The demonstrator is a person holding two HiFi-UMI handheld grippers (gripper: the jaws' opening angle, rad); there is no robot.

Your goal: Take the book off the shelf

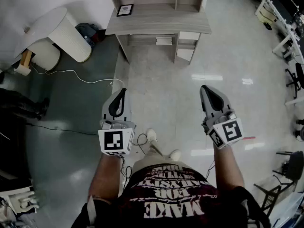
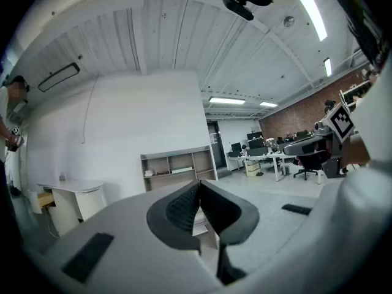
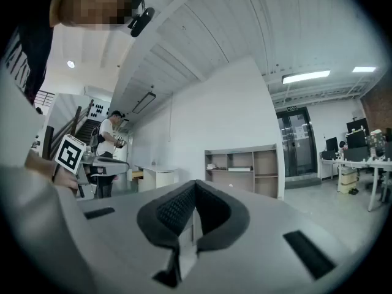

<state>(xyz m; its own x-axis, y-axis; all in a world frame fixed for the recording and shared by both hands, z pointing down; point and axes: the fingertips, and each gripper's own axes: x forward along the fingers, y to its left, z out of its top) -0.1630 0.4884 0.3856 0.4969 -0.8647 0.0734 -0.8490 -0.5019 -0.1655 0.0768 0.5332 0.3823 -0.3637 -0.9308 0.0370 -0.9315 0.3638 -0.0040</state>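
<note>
A pale wooden shelf unit (image 1: 159,20) stands against the far wall, several steps ahead of me. A flat white book (image 2: 182,170) lies in its middle compartment; the right gripper view shows that book (image 3: 240,169) too. A small dark framed picture (image 1: 125,9) rests on the shelf's top. My left gripper (image 1: 122,92) is held level over the floor, its jaws together and nothing between them. Beside it, my right gripper (image 1: 204,88) points at the shelf (image 3: 245,167), also shut and empty. Both are far from the shelf (image 2: 177,167).
A white rounded table (image 1: 57,32) stands at the left, with a white cable (image 1: 80,75) trailing over the floor. Office desks and chairs (image 1: 294,80) line the right side. A person (image 3: 110,139) stands off to the left by stairs.
</note>
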